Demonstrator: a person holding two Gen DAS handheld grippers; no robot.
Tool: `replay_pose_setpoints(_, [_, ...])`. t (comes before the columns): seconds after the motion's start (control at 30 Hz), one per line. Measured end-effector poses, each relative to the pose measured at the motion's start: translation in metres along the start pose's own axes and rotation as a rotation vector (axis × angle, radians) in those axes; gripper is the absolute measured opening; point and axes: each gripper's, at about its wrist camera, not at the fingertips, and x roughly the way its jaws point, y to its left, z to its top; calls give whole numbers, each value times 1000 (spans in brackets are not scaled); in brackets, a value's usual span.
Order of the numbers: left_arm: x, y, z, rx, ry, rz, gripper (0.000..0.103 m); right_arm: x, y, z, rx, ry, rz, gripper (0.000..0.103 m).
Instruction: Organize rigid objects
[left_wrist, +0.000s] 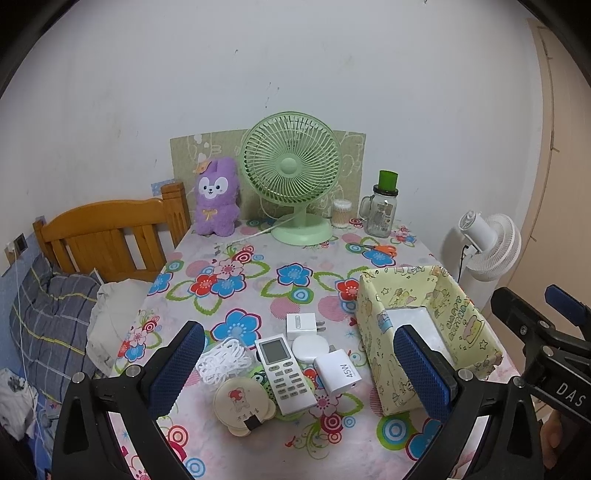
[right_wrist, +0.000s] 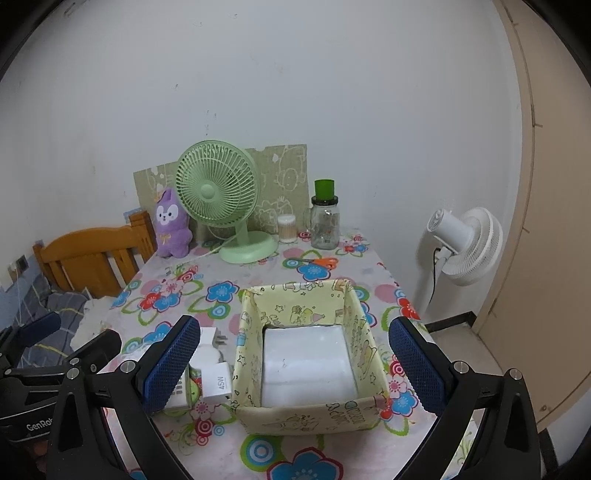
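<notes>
Your yellow box (right_wrist: 306, 369) sits lower centre in the right view, open and bare inside, ready to receive. The remote (left_wrist: 284, 373), 45W charger (left_wrist: 338, 373) and small plug (left_wrist: 303, 325) cluster lower centre in the left view. Your left gripper (left_wrist: 299, 369) and right gripper (right_wrist: 295, 365) both hover wide open, empty.

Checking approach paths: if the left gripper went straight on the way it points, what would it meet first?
Probably the white remote control lying between the open left gripper fingers, amid small white chargers; depth is uncertain.
</notes>
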Motion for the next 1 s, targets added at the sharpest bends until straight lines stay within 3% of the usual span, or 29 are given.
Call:
replay_pose_setpoints(0.5, [26, 24, -10, -6, 58, 16, 103, 23, 34, -6, -62, 8, 32, 103])
replay_pose_setpoints(1.0, [73, 62, -34, -40, 193, 52, 103, 67, 86, -23, -116, 78, 99, 103])
